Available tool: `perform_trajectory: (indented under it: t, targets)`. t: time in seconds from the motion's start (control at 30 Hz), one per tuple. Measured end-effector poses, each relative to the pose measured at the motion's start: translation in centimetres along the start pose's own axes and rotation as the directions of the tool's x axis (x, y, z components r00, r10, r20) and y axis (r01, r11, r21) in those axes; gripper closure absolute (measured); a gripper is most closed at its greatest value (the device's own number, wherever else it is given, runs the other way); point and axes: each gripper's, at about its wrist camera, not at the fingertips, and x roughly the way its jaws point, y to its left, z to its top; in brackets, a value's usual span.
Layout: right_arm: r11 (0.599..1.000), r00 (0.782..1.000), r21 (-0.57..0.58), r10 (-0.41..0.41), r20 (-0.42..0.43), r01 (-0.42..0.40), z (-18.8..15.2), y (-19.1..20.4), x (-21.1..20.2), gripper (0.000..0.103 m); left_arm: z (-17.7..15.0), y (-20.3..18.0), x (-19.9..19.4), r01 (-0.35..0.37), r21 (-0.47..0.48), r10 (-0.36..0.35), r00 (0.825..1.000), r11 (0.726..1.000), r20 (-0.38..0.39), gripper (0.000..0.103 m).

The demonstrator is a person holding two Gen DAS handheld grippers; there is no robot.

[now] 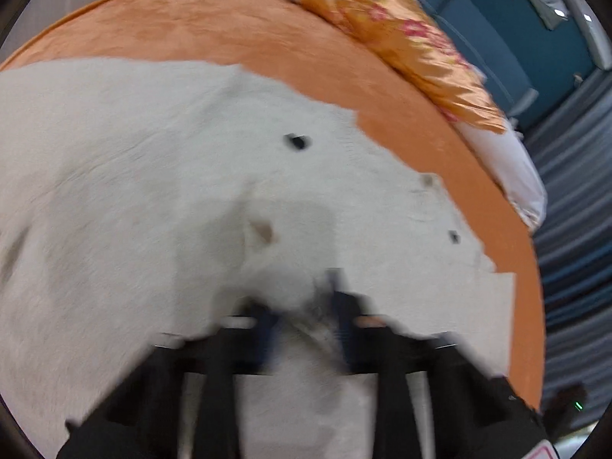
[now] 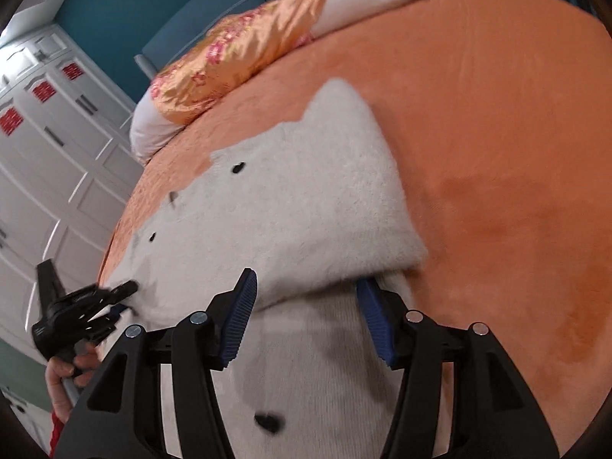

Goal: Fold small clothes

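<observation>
A fuzzy white garment (image 1: 160,176) with dark buttons lies on the orange bed cover (image 1: 214,26). In the blurred left wrist view, my left gripper (image 1: 302,306) pinches a raised bunch of the white fabric between its blue pads. In the right wrist view, the garment (image 2: 275,214) has one flap folded over, its edge lying across my right gripper (image 2: 310,306). That gripper is open, its pads (image 2: 239,321) wide apart over the cloth. The left gripper (image 2: 114,290) shows at the garment's left edge, touching the cloth.
An orange floral pillow (image 2: 237,53) and white bedding (image 1: 508,160) lie at the head of the bed. White cabinet doors (image 2: 49,153) and a teal wall (image 2: 114,11) stand beyond the bed's left edge. Bare orange cover (image 2: 516,153) spreads to the right of the garment.
</observation>
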Motion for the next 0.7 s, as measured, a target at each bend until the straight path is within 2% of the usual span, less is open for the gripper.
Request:
perform_trajectory:
  t: [0.03,0.07,0.1,0.17,0.2,0.27,0.3,0.33,0.37,0.4,0.43,0.47,0.53,0.6,0.7]
  targets:
    - [1.0,1.0,0.019,-0.008,0.003,0.008,0.3,-0.2,0.6,0.079,0.6,-0.6,-0.3,0.006,0.029,-0.006,1.0,1.0,0.018,0.098]
    - [0.999,1.0,0.04,-0.017,0.017,0.017,0.5,-0.4,0.9,0.092,1.5,-1.3,-1.0,0.007,0.065,-0.011,0.999,0.998,0.052,0.098]
    - [0.998,0.999,0.057,-0.005,0.043,0.002,1.1,-0.3,0.6,0.097,2.1,-1.8,-1.9,0.01,0.092,-0.019,0.996,0.996,0.091,0.099]
    - [0.996,0.981,0.036,0.072,0.182,-0.079,2.0,1.2,-2.0,0.097,3.3,-2.9,-4.8,0.024,0.141,-0.052,0.979,0.99,0.197,0.099]
    - [0.994,0.966,-0.004,0.103,0.239,-0.105,2.2,2.2,-3.3,0.097,4.0,-3.3,-6.6,0.029,0.163,-0.072,0.961,0.986,0.265,0.099]
    - [0.991,0.939,-0.095,0.125,0.32,-0.099,2.0,3.7,-4.8,0.097,4.5,-3.2,-8.5,0.022,0.185,-0.085,0.937,0.982,0.338,0.098]
    - [0.991,0.949,-0.112,0.098,0.3,-0.067,1.9,3.8,-3.9,0.097,4.6,-2.6,-8.0,-0.011,0.192,-0.057,0.938,0.981,0.343,0.098]
    - [0.993,0.97,-0.109,0.059,0.238,-0.034,1.8,3.3,-2.1,0.097,4.5,-2.0,-6.7,-0.045,0.194,-0.019,0.948,0.98,0.319,0.098]
    - [0.997,0.991,-0.079,-0.009,0.137,0.02,1.4,2.2,0.9,0.097,4.3,-1.1,-4.7,-0.079,0.184,0.026,0.962,0.98,0.271,0.098]
    - [0.998,0.997,-0.044,-0.047,0.061,0.049,0.9,1.3,2.8,0.098,3.8,0.6,-1.4,-0.112,0.16,0.082,0.98,0.981,0.183,0.098]
    - [0.999,0.999,-0.013,-0.037,0.032,0.038,0.4,0.6,3.4,0.098,3.3,1.7,0.7,-0.138,0.136,0.122,0.985,0.981,0.121,0.098]
    - [1.0,0.998,-0.012,-0.017,0.057,0.017,0.3,0.9,2.6,0.097,2.5,3.1,2.2,-0.13,0.106,0.122,0.989,0.986,0.081,0.097]
    - [0.999,0.997,-0.03,-0.028,0.074,0.03,0.2,1.4,1.2,0.096,1.8,3.5,1.8,-0.113,0.11,0.098,0.987,0.988,0.128,0.096]
    - [0.998,0.995,-0.039,-0.053,0.085,0.056,-0.3,1.8,-0.4,0.096,1.7,3.3,1.7,-0.115,0.12,0.099,0.986,0.986,0.135,0.096]
    - [0.991,0.978,-0.088,-0.083,0.194,0.101,-0.1,3.4,-3.3,0.094,1.7,3.6,2.0,-0.118,0.127,0.1,0.985,0.985,0.143,0.094]
